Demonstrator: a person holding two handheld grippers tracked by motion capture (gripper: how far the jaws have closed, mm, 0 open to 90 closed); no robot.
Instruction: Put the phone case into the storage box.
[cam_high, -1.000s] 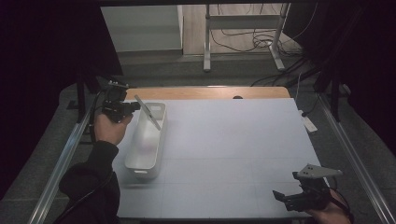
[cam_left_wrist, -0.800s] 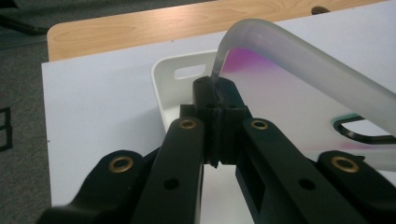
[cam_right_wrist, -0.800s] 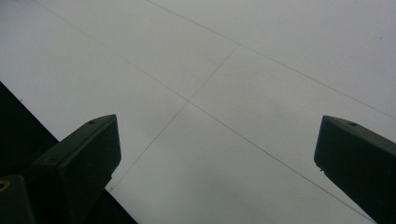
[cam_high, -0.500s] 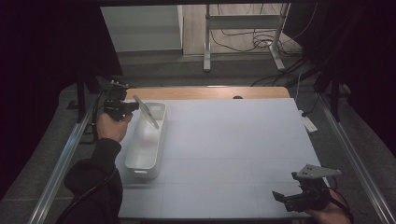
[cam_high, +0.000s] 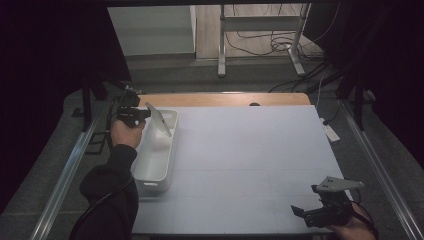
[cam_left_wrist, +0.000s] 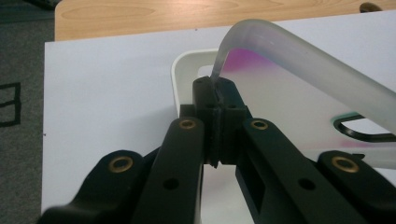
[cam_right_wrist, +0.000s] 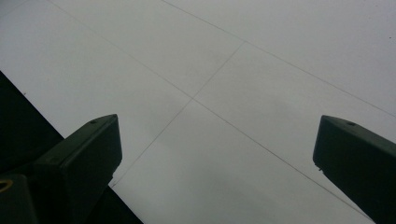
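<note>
Gripping the frosted translucent plastic sheet by its edge, the left tool holds it tilted over the far end of the white rectangular plastic bin. The right tool, jaws wide, hovers near the front edge of the white bench, with open surface between them.

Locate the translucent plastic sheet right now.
High view, far left: the translucent sheet is pinched by the left gripper, tilted above the far end of the white bin.
</note>
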